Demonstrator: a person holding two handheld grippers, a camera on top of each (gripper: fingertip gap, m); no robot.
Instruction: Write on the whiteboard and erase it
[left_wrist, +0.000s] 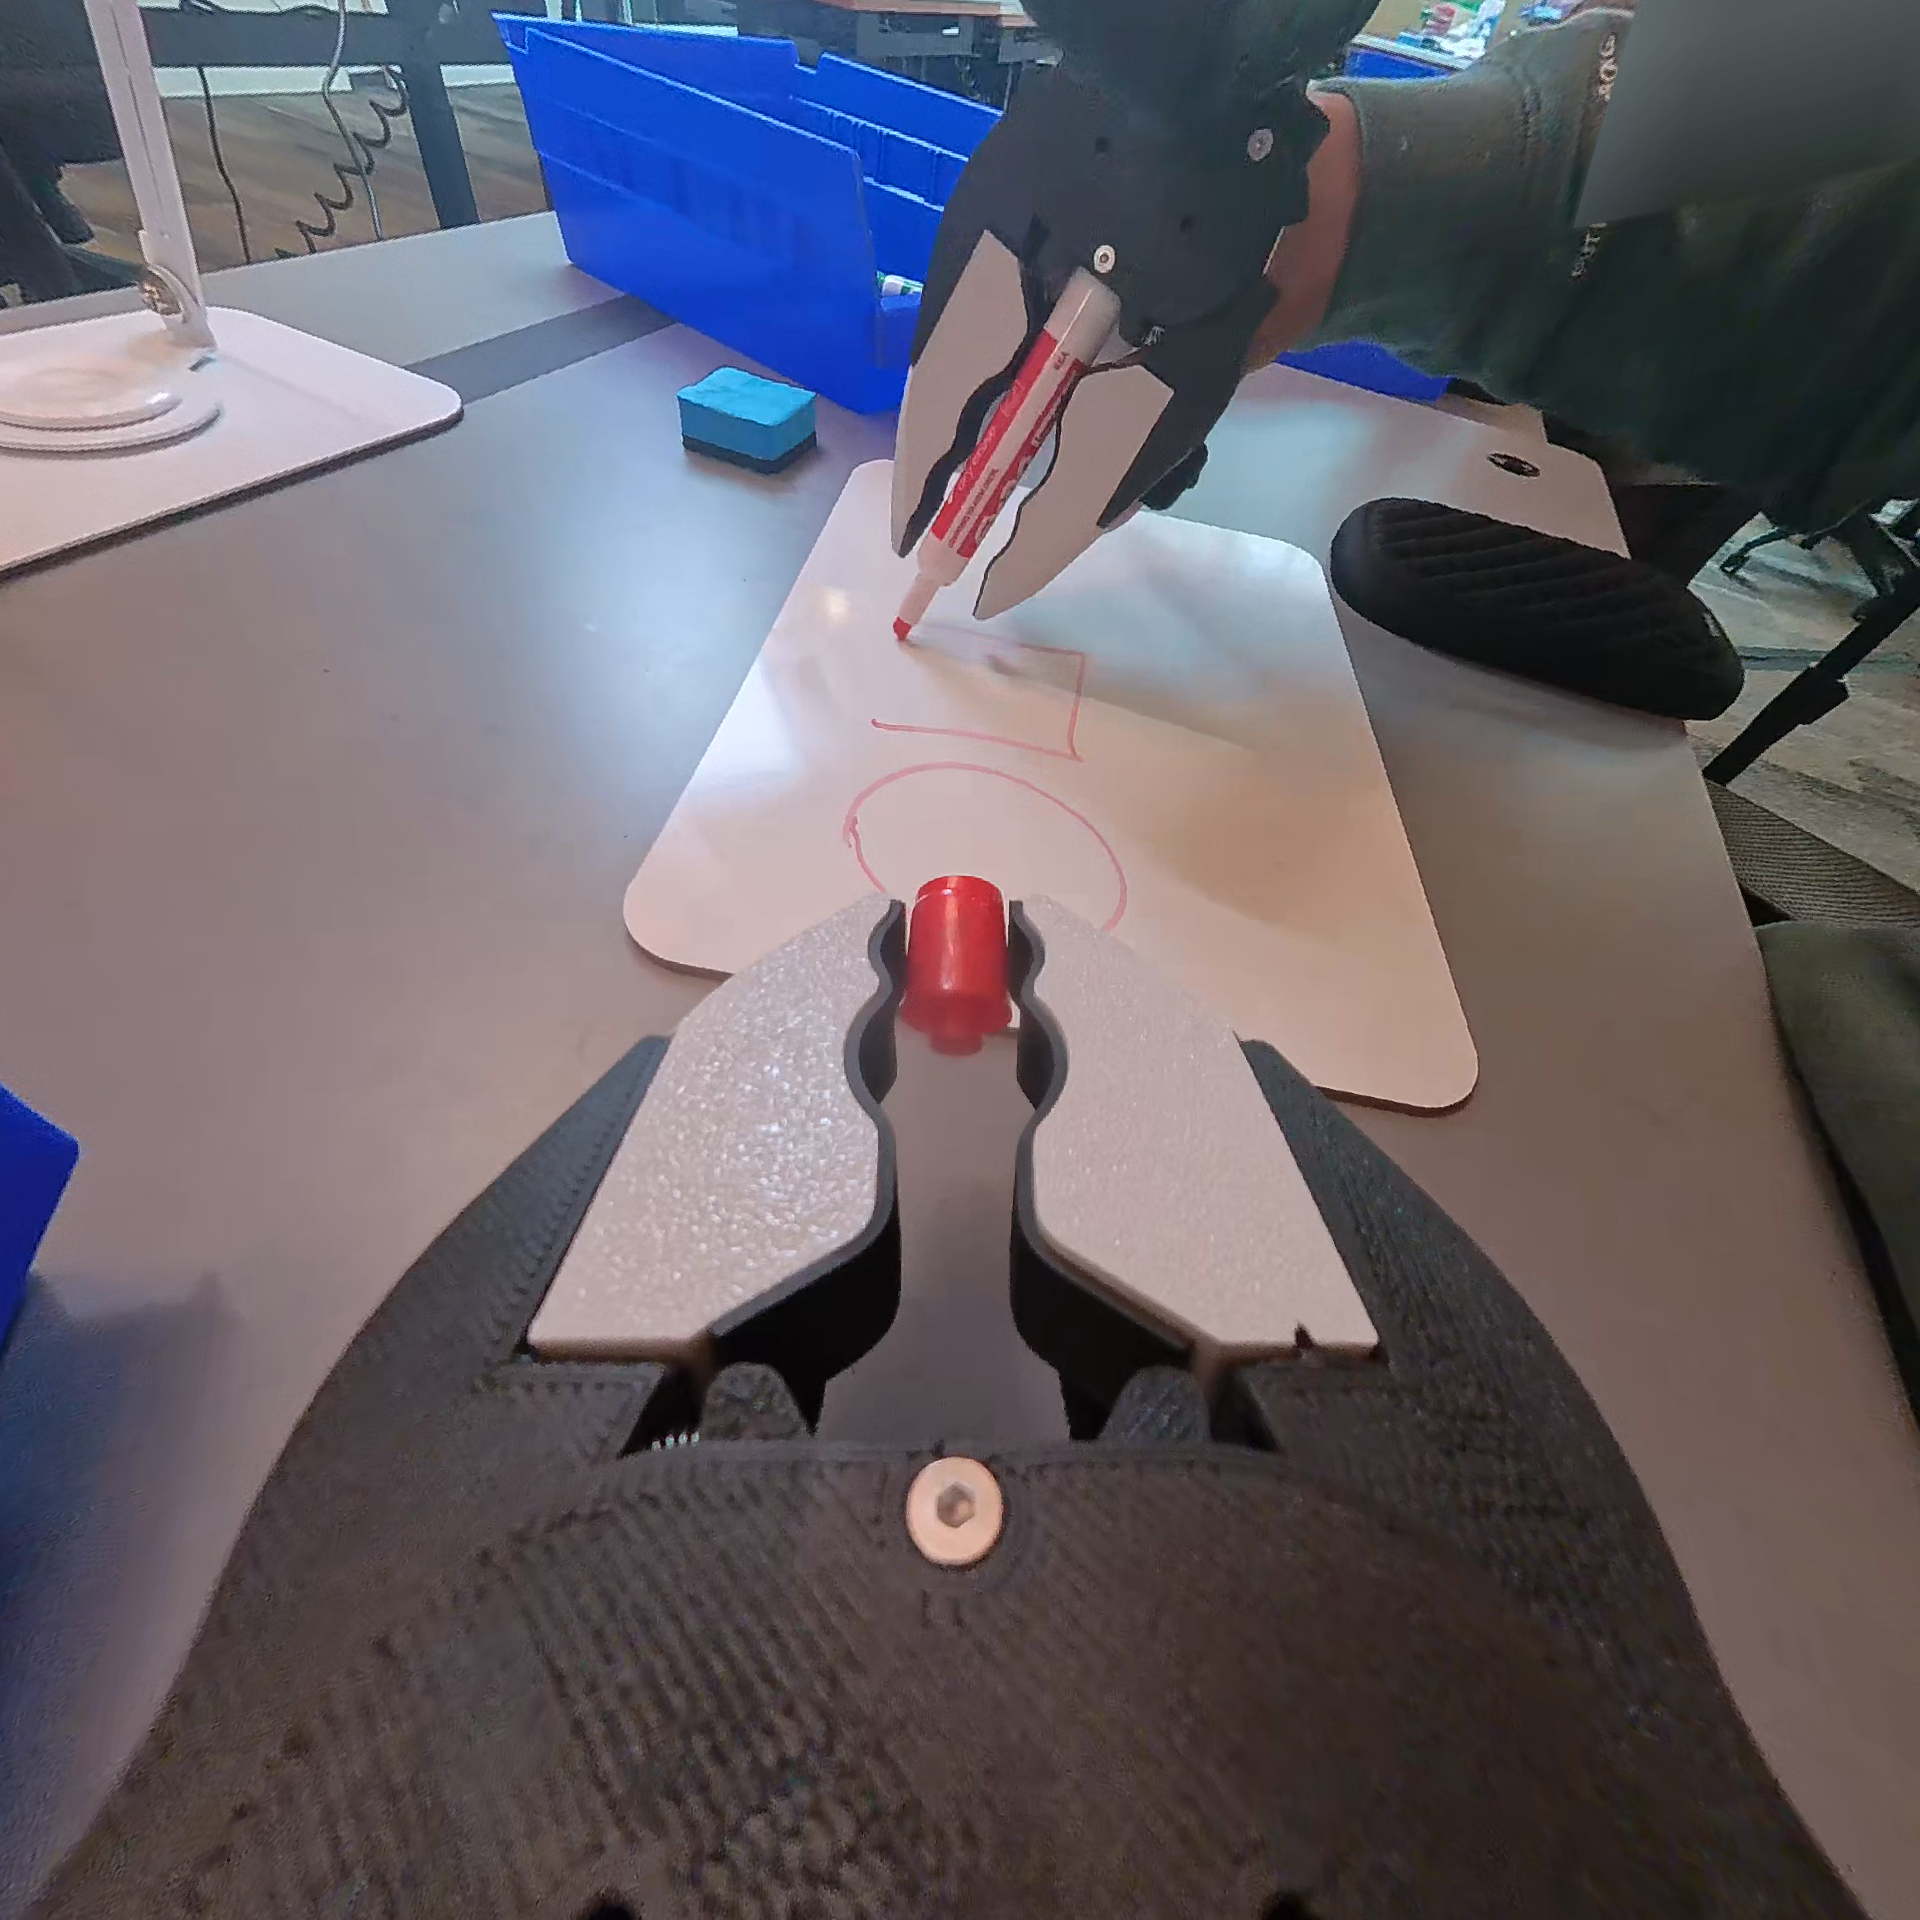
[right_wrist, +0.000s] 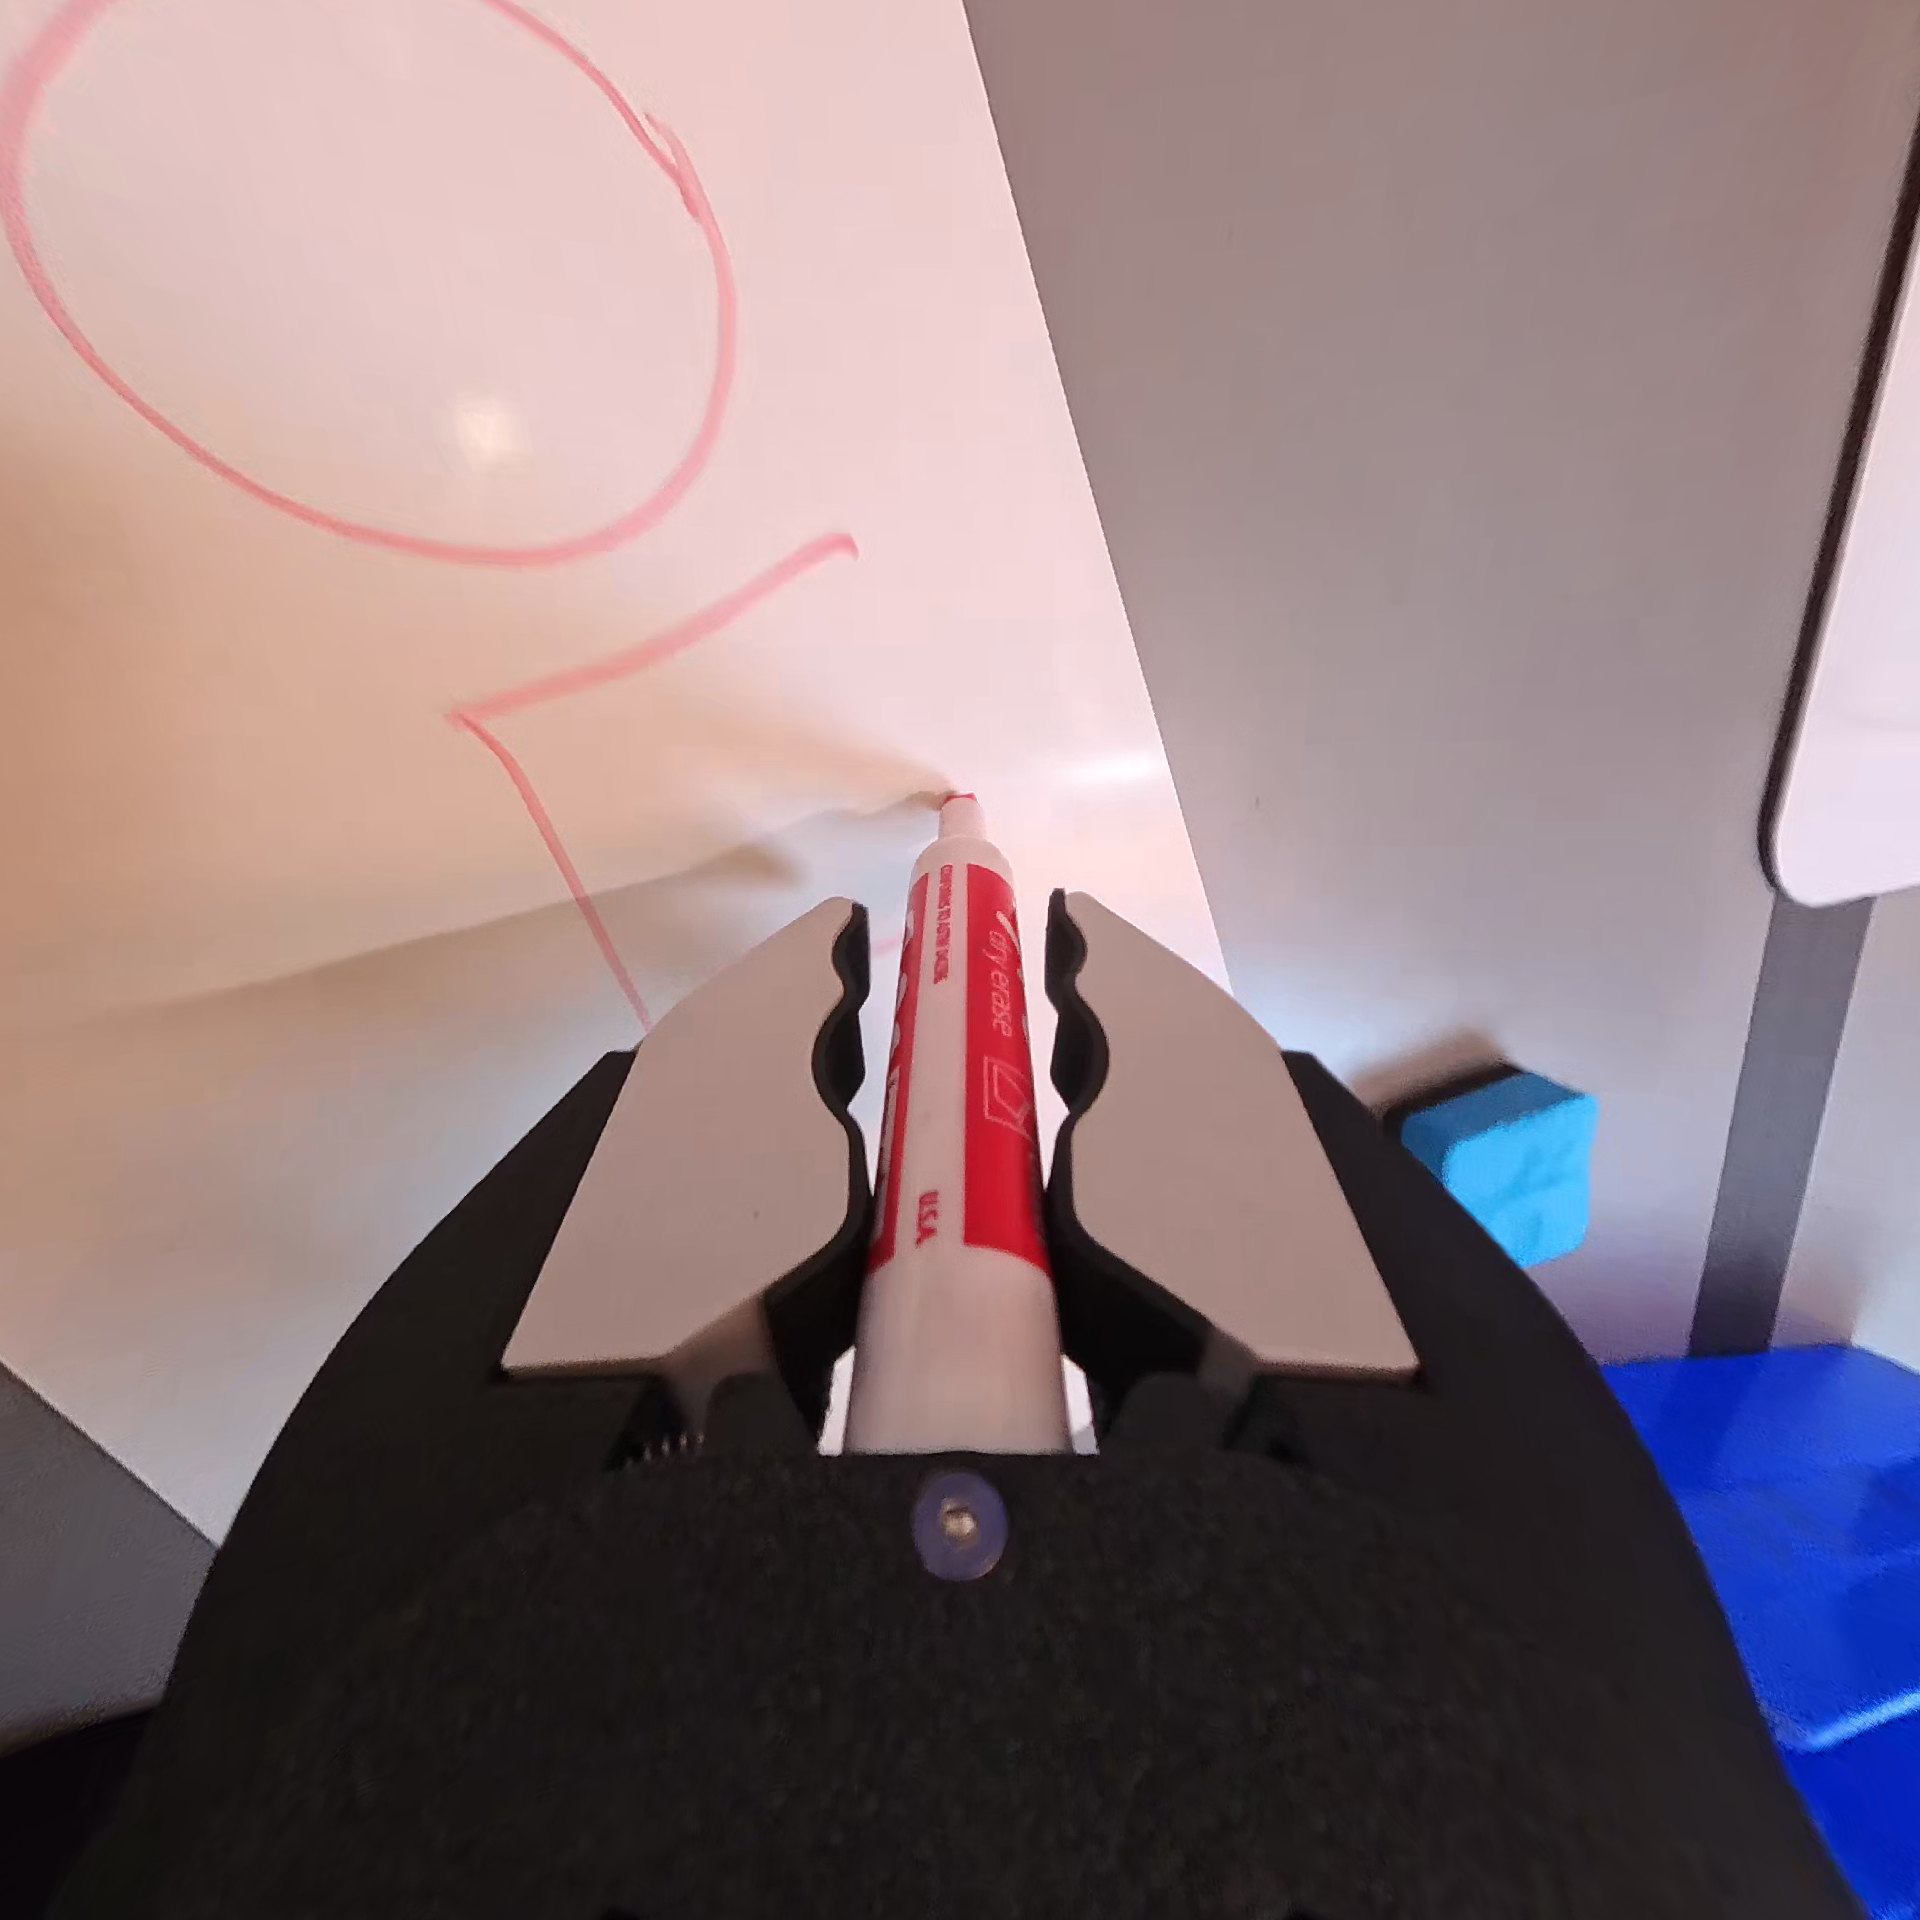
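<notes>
Now a square is being drawn on the whiteboard with the pen squeezed in the right gripper. The cap is pinched by the left gripper. Next, the last side must be closed.

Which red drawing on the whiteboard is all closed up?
The round circle, nearest the cap. Its line joins up, while the boxy shape by the marker has an open side.
</notes>
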